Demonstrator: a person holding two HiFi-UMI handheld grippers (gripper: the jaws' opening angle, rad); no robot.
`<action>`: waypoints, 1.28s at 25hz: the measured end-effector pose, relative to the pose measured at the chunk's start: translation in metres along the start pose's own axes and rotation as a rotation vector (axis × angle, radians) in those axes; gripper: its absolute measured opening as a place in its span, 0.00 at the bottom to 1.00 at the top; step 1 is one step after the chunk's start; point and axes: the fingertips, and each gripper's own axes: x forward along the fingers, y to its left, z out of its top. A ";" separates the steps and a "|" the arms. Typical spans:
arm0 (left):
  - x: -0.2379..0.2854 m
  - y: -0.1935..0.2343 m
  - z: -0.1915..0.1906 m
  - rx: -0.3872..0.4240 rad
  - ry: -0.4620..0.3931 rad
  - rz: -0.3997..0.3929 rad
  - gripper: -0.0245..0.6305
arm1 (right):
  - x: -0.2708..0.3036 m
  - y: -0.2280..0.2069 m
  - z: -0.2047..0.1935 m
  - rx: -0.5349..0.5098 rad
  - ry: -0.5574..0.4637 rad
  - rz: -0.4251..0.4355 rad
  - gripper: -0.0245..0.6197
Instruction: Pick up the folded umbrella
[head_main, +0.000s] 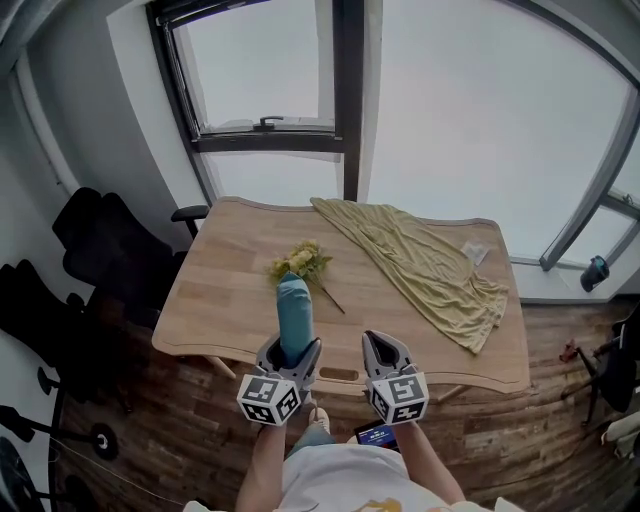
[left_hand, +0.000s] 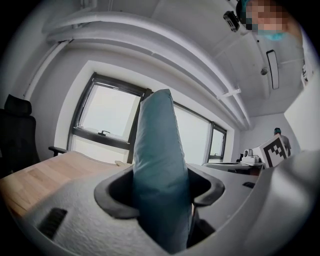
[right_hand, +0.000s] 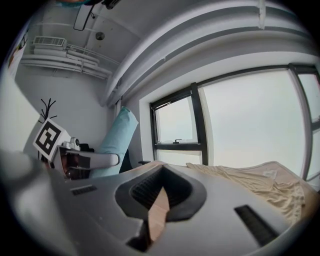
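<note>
Holding step: your left gripper (head_main: 291, 348) clamps the teal folded umbrella (head_main: 294, 305), seemingly lifted over the wooden table (head_main: 230, 290)'s near edge.
Right gripper (head_main: 387, 345): jaws almost together, empty.
Next: hold that squeeze steady.

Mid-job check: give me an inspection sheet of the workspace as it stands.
Surface: wooden table, mostly bare.
Job's things: teal folded umbrella, held by the left gripper.
Clutter: yellow cloth draped at right; yellow flowers mid-table; small packet beside the cloth.
Grippers: left shut on the umbrella; right gripper empty, jaws together.
Cables: nothing seen.
Surroundings: black chairs at left, window behind the table, wood floor.
</note>
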 end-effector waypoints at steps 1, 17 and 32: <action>-0.002 0.000 0.000 0.002 0.003 0.004 0.48 | -0.001 0.002 0.001 -0.001 -0.003 0.002 0.05; -0.013 0.001 -0.007 -0.003 0.009 0.033 0.48 | -0.010 0.005 -0.004 -0.026 0.005 -0.005 0.05; -0.010 -0.004 -0.016 -0.012 0.021 0.054 0.48 | -0.017 -0.005 -0.011 -0.044 0.032 0.005 0.05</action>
